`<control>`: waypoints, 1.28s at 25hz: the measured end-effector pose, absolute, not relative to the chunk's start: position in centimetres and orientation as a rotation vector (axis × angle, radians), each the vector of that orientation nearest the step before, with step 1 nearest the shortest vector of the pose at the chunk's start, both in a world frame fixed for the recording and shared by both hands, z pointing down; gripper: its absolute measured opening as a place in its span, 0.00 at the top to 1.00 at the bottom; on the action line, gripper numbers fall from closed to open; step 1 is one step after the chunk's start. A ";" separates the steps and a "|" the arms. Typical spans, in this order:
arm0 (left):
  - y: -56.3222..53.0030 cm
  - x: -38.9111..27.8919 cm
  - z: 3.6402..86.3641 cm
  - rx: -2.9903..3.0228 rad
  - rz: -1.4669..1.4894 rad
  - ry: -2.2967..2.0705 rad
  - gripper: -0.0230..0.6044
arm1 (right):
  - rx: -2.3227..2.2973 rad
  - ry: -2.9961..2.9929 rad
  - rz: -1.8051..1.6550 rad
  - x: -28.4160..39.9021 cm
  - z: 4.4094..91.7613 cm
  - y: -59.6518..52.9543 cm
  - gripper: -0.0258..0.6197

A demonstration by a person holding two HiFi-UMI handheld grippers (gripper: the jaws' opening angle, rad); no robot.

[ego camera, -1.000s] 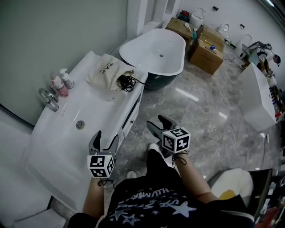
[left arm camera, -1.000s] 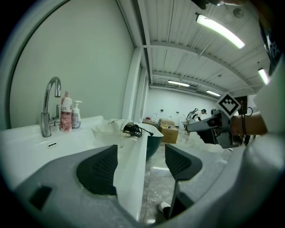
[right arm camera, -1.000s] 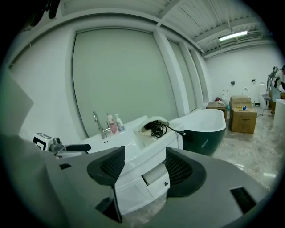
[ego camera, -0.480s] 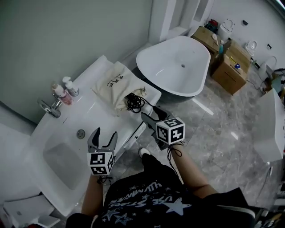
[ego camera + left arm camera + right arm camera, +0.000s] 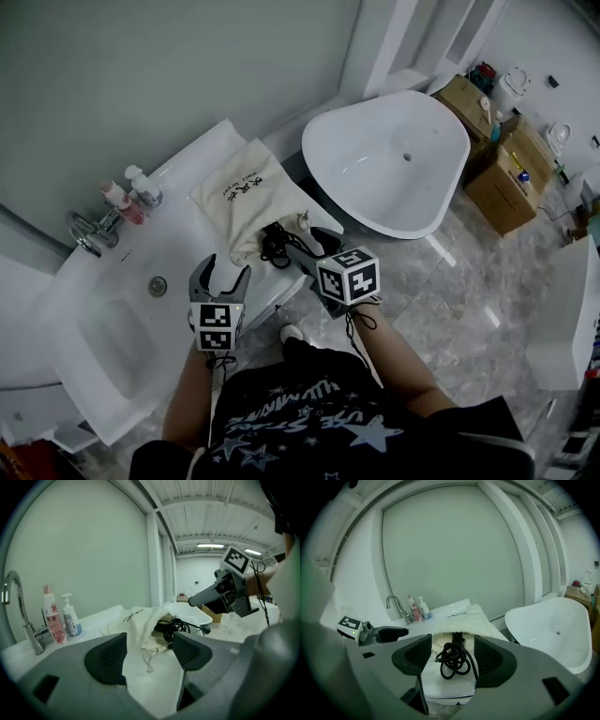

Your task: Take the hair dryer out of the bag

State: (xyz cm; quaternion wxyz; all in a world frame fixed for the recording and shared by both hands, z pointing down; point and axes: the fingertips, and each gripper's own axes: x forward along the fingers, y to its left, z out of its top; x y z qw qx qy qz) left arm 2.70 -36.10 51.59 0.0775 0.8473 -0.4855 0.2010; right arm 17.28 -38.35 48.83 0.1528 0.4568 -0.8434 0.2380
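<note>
Bag [image 5: 246,192] lies on the white table [image 5: 178,246], with the hair dryer [image 5: 457,641] mostly inside it and its black cord [image 5: 275,246] spilling from the mouth at the bag's 5 o'clock. Right gripper [image 5: 302,246] hovers just beside the cord, fingers wide apart, holding nothing. Left gripper [image 5: 225,272], at the bag's 6 o'clock, gapes empty too. Bathtub [image 5: 394,159] stands at the bag's 3 o'clock.
</note>
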 end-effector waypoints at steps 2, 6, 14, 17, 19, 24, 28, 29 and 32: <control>-37.4 3.3 52.3 2.528 0.651 -1.489 0.49 | 1.257 -2.418 0.690 17.1 49.5 -39.4 0.54; -38.9 4.5 54.4 2.490 0.736 -1.520 0.57 | 1.129 -2.395 0.740 16.3 51.1 -40.7 0.54; -41.6 3.7 56.6 2.357 0.824 -1.598 0.80 | 0.904 -2.335 0.802 14.0 53.7 -42.4 0.53; -42.0 4.0 56.1 2.361 0.772 -1.569 0.85 | 0.858 -2.300 0.801 13.3 54.6 -43.4 0.53; -42.2 4.3 55.7 2.366 0.735 -1.542 0.86 | 0.849 -2.278 0.800 12.8 55.1 -44.3 0.53; -42.3 4.3 55.2 2.342 0.670 -1.526 0.87 | 0.806 -2.200 0.809 11.6 57.6 -46.3 0.52; -42.2 4.5 55.5 2.343 0.677 -1.528 0.87 | 0.743 -2.136 0.768 10.6 59.1 -47.2 0.50; -42.2 4.5 55.5 2.340 0.676 -1.530 0.87 | 0.735 -2.127 0.767 10.3 59.4 -47.4 0.50; -42.2 4.4 55.5 2.335 0.667 -1.531 0.87 | 0.737 -2.095 0.760 9.6 60.3 -47.9 0.49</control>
